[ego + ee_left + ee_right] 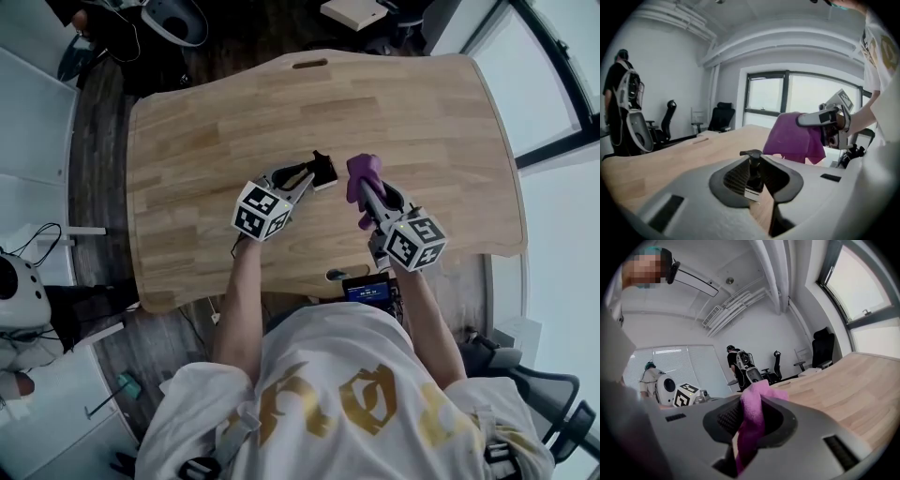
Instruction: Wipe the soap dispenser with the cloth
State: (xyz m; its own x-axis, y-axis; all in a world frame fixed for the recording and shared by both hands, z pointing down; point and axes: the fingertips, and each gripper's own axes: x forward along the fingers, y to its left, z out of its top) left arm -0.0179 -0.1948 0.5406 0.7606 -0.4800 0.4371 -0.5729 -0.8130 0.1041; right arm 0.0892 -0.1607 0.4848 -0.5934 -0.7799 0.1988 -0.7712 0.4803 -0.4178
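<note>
**Left side.** The left gripper [302, 178] was clenched on the soap dispenser [323, 171], a small dark pump bottle with a pale label. Its pads bore on the body below the pump head. The bottle was held over the middle of the table [187, 141], somewhat nearer the front edge, and appeared clear of the wood.

**Right side.** Just to the right, the purple cloth [361, 173] was pinched in the right gripper [367, 202]. One fold was bunched beyond the jaws and the rest trailed back between them. Cloth and dispenser stood near each other but apart.

**Assessment.** The wipe had not yet begun.
- The left grip should keep the bottle steady and upright.
- The pads cover part of the body, so only the exposed side and the pump head are open to the cloth.
- The bunched fold, not the jaw tips, should meet the bottle.
- Pressure should be light, or the bottle may twist or slip in the pads.
</note>
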